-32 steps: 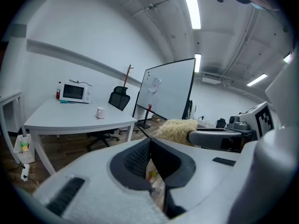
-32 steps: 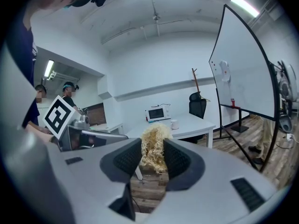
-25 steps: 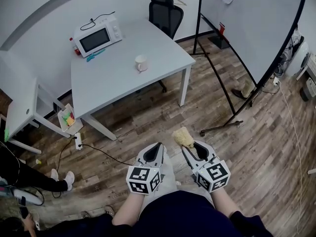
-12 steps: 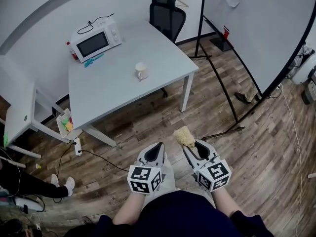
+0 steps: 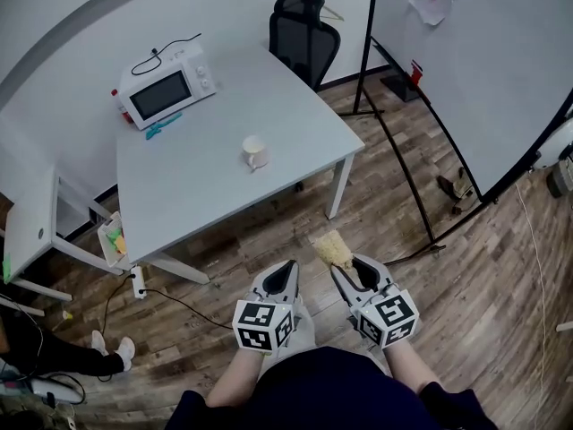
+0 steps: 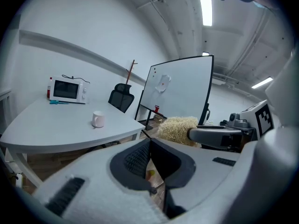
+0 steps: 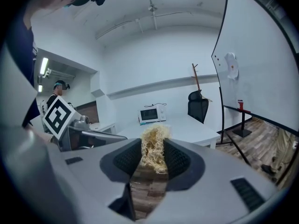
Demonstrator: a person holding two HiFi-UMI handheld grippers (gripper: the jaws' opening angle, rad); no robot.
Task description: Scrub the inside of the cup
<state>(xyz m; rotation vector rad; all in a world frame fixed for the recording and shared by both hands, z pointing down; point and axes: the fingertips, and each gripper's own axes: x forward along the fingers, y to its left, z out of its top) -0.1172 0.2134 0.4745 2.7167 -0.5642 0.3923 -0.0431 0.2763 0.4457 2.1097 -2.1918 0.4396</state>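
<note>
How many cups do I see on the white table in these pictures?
1. A single white cup stands on the table, alone near the middle, well apart from the microwave at the far corner. Another could hide behind the microwave.

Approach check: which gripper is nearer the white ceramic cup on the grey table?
Left, narrowly. Both hang over the floor short of the white cup: left gripper shut, empty; right gripper, clamping the straw-coloured scrubber, sits further right.

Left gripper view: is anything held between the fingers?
No, the left gripper is shut with its fingers pressed together and nothing between them.
</note>
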